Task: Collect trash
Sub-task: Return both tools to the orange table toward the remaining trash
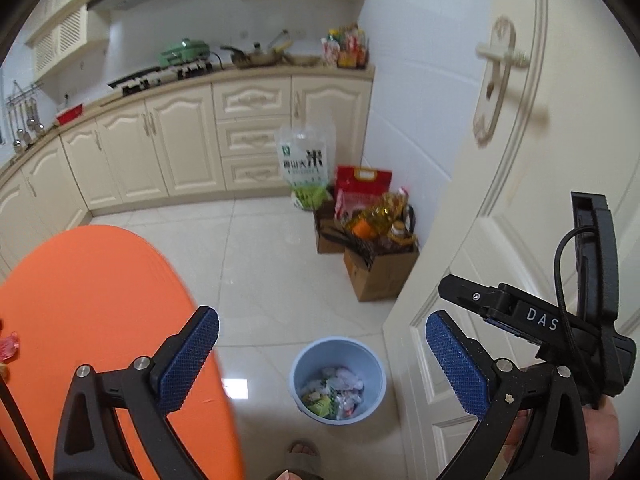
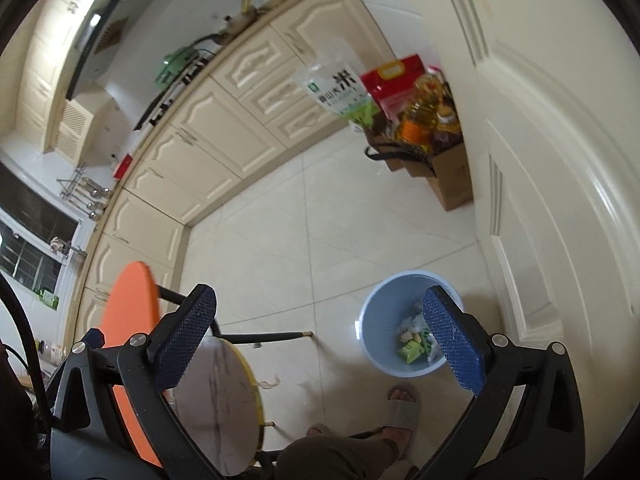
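A light blue bin [image 1: 308,360] stands on the floor by the door, with crumpled wrappers and a green packet [image 1: 334,396] inside. My left gripper [image 1: 322,316] hovers above and just short of it, jaws wide open and empty. The right gripper's black body [image 1: 536,320] shows at the right edge of that view. In the right wrist view the bin [image 2: 380,320] lies under the right finger, the trash [image 2: 412,348] visible inside. My right gripper [image 2: 320,294] is also wide open and holds nothing. A red wrapper [image 1: 8,348] lies on the orange table [image 1: 100,320].
The cream door [image 1: 500,160] stands right beside the bin. Cardboard boxes with oil bottles [image 1: 380,272] and a rice bag [image 1: 306,160] sit in the corner. A marble round table [image 2: 216,400] is beside the orange one [image 2: 128,312]. A person's slippered foot [image 2: 400,404] is near the bin.
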